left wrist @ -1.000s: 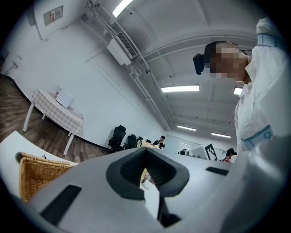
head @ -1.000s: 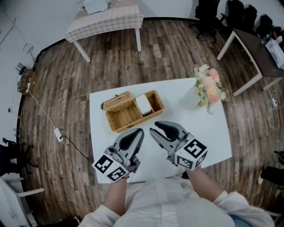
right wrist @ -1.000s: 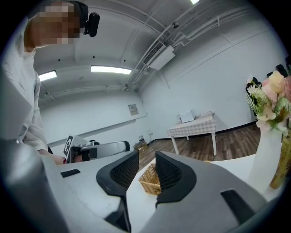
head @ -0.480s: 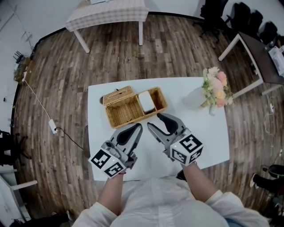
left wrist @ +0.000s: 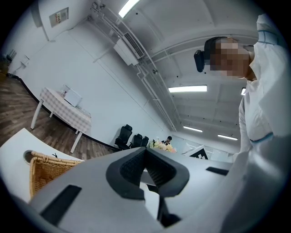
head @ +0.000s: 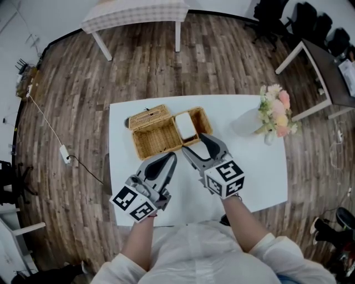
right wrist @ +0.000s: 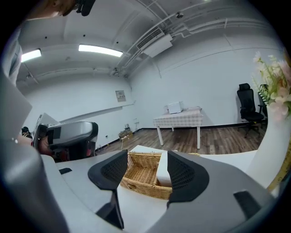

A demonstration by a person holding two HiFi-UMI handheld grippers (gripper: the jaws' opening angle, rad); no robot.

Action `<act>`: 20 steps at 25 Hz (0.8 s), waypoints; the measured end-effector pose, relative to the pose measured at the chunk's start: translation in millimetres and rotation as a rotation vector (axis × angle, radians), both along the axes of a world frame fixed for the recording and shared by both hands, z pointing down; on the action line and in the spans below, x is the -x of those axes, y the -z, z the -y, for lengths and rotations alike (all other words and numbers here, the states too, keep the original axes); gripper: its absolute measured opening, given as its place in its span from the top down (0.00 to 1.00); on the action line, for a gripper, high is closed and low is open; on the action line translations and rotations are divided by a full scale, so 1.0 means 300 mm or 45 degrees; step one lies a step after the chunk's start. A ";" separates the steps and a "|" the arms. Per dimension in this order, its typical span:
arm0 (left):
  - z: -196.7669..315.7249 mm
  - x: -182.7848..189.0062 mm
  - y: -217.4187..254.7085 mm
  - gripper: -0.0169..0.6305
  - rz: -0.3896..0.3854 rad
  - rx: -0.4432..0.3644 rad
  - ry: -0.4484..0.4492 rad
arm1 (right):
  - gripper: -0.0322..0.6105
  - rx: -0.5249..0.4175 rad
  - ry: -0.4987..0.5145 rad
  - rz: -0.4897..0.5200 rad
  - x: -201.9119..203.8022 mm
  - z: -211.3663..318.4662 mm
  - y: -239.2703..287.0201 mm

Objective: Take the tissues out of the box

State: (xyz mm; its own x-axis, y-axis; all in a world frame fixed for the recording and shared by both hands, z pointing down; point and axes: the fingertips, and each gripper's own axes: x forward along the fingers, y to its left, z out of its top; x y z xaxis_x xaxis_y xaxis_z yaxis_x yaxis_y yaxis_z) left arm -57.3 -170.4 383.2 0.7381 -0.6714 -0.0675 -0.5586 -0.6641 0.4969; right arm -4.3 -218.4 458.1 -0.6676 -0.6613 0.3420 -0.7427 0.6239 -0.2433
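Note:
A wicker basket (head: 157, 138) with its lid (head: 148, 116) folded back stands on the white table (head: 249, 166). A white tissue pack (head: 186, 126) lies in its right compartment; the left compartment holds nothing. My right gripper (head: 196, 146) hovers just in front of the basket, near the tissue pack. Its jaws are opening with nothing between them. In the right gripper view the gripper (right wrist: 145, 169) frames the basket (right wrist: 136, 175) and the tissue pack (right wrist: 163, 172) beyond. My left gripper (head: 170, 157) stays shut a little nearer, left of the right one, its pads (left wrist: 136, 164) meeting.
A vase of pale flowers (head: 275, 111) stands at the table's right edge. On the wooden floor are a checked-cloth table (head: 133, 11) at the back, a dark desk with office chairs (head: 321, 55) to the right, and a cable with a power strip (head: 64, 152) to the left.
My right gripper has moved forward toward the basket and its jaws have spread wider. The left gripper has hardly moved.

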 end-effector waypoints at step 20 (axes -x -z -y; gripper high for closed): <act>0.109 0.010 -0.102 0.97 -0.049 0.073 0.017 | 0.47 0.135 -0.123 -0.236 0.016 0.164 -0.261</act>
